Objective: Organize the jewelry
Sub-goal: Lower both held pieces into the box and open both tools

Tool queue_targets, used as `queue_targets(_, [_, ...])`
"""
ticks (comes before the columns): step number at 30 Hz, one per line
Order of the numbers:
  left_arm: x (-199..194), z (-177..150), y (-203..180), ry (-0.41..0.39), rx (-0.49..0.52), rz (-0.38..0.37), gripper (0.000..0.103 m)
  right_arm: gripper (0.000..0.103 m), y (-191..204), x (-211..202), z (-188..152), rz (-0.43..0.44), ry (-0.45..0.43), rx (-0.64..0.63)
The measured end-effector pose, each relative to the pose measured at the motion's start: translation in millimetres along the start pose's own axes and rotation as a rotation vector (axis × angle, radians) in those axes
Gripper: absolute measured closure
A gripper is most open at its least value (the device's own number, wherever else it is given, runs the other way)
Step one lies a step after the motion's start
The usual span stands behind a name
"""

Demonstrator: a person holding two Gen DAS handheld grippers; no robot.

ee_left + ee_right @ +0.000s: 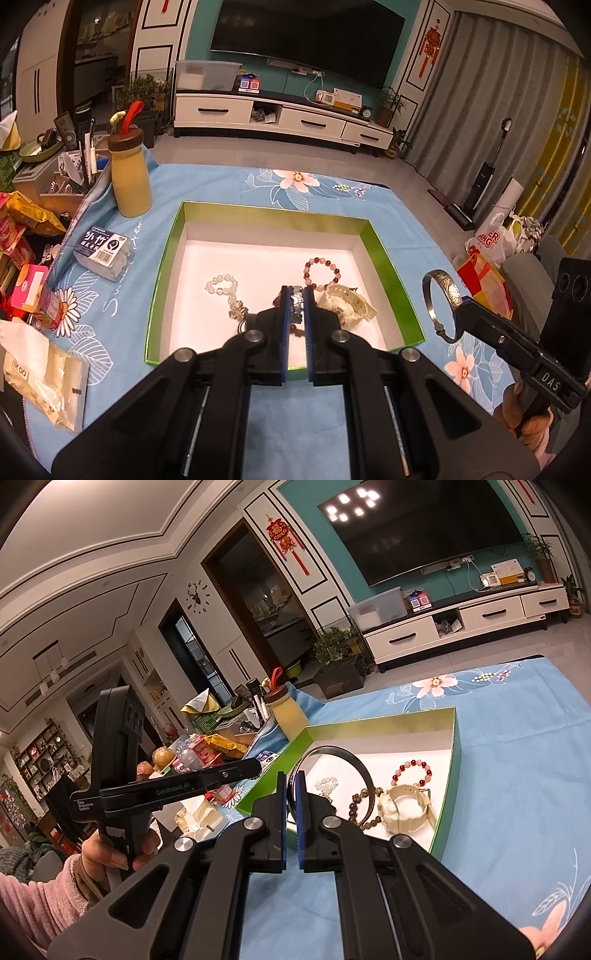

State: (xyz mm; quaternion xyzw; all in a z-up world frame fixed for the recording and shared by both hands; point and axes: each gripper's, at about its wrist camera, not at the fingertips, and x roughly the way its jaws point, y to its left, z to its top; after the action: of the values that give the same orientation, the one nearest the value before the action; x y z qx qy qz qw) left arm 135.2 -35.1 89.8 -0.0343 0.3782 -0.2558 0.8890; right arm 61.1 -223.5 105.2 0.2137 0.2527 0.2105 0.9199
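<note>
Worktop point(207, 184) carries green box point(391, 266), partly filled: cream watch point(347, 302), red-pink bead bracelet point(321, 271), clear bead bracelet point(221, 284) inside. Right hand-held gripper point(291, 786) clamps silver bangle point(441, 295), outside box beside right wall. Left hand-held gripper point(296, 295) pinches small blue-white piece over box. Two placements left, likely.

"GenRobot.AI" and "Data Acquisition System" on left gripper point(258, 766); "DAS" on right gripper point(461, 306); "小竹" on blue pack point(100, 248).

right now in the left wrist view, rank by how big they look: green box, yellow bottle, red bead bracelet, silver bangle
1. green box
2. yellow bottle
3. silver bangle and red bead bracelet: the bangle looks larger, but it is held up nearer the camera, so unsure.
</note>
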Motion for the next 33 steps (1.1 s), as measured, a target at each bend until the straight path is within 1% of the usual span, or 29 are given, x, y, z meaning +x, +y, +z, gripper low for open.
queue_targets(4, [12.4, 9.8, 5.6, 0.018, -0.016, -0.007, 0.097, 0.099, -4.4, 9.1, 5.3, -0.017, 0.012, 0.0])
queue_targets(8, [28.5, 16.2, 11.5, 0.05, -0.03, -0.016, 0.097, 0.099, -17.4, 23.2, 11.2, -0.027, 0.04, 0.041])
queue_targets(16, [70.0, 34.1, 25.4, 0.147, -0.076, -0.052, 0.097, 0.099, -38.8, 46.9, 22.4, -0.055, 0.09, 0.108])
queue_targets(23, [98.6, 44.1, 29.6, 0.187, -0.084, -0.021, 0.097, 0.099, -56.4, 70.4, 32.7, -0.095, 0.133, 0.149])
queue_targets(27, [108.9, 46.9, 28.8, 0.201, -0.082, -0.009, 0.095, 0.098, -68.8, 88.0, 37.9, -0.113, 0.176, 0.179])
queue_targets(28, [110.3, 47.2, 28.6, 0.204, -0.08, -0.004, 0.086, 0.098, -73.5, 93.9, 39.1, -0.126, 0.192, 0.191])
queue_targets(29, [111.3, 47.3, 28.6, 0.208, -0.084, -0.005, 0.068, 0.095, -76.9, 96.5, 39.5, -0.137, 0.202, 0.202])
queue_targets(30, [110.1, 46.8, 27.9, 0.208, -0.086, -0.003, 0.059, 0.083, -81.5, 99.9, 40.2, -0.149, 0.211, 0.219])
queue_targets(31, [109.7, 47.1, 28.4, 0.205, -0.086, 0.001, 0.05, 0.078, -84.0, 100.7, 40.6, -0.154, 0.211, 0.231])
queue_targets(32, [108.5, 47.3, 28.2, 0.202, -0.082, 0.006, 0.049, 0.073, -86.6, 100.2, 41.2, -0.159, 0.204, 0.241])
queue_targets(33, [107.7, 47.6, 28.4, 0.202, -0.08, 0.009, 0.048, 0.073, -87.3, 99.1, 41.8, -0.16, 0.199, 0.24])
